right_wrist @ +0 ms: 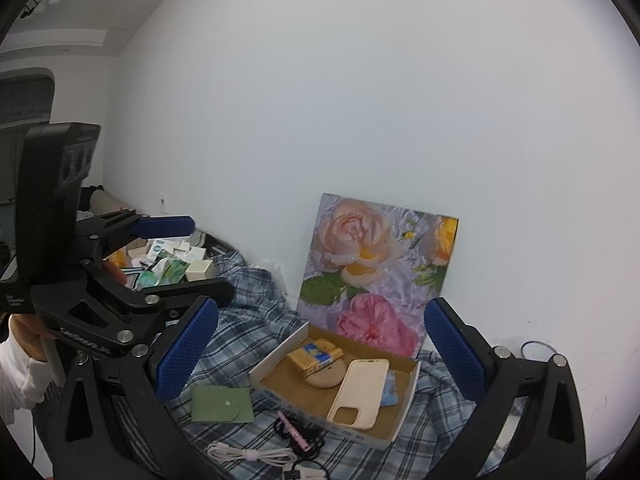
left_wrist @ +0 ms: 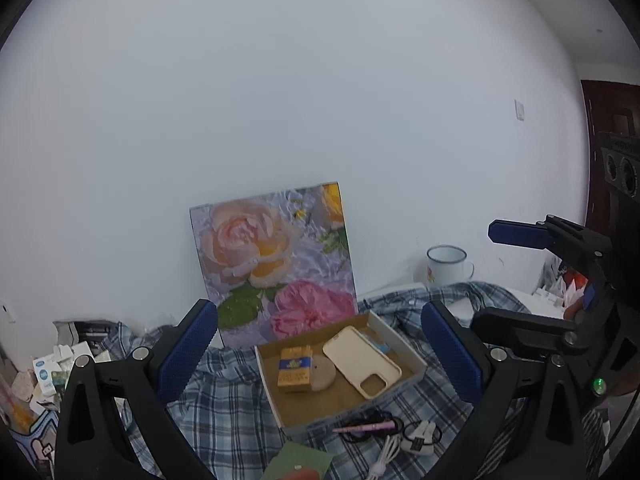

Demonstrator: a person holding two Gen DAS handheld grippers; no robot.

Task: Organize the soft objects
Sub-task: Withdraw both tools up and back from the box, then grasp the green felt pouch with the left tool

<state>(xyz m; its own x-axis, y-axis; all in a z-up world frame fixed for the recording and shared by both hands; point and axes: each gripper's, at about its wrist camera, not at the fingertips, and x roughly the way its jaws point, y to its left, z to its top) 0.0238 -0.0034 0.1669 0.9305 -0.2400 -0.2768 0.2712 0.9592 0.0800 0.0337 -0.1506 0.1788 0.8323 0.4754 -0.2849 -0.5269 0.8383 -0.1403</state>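
A shallow cardboard box (left_wrist: 400, 346) (right_wrist: 280, 356) lies on a blue plaid cloth (left_wrist: 224, 392) (right_wrist: 260, 312). In it are a cream phone case (left_wrist: 360, 360) (right_wrist: 360, 394), a yellow-blue packet (left_wrist: 295, 369) (right_wrist: 316, 354) and a round tan pad (left_wrist: 325, 374) (right_wrist: 326, 378). My left gripper (left_wrist: 320, 354) is open and empty above the box. My right gripper (right_wrist: 320, 354) is open and empty; it also shows at the right of the left wrist view (left_wrist: 516, 236). A green pouch (right_wrist: 222, 403) (left_wrist: 298, 462) lies before the box.
A flower painting (left_wrist: 276, 256) (right_wrist: 376, 268) leans on the white wall. An enamel mug (left_wrist: 446, 266) stands at the right. Small boxes (left_wrist: 52, 372) (right_wrist: 168, 258) pile at the left. A pink pen (left_wrist: 366, 427) (right_wrist: 294, 430), a white cable (right_wrist: 252, 455) and black rings (left_wrist: 372, 420) lie before the box.
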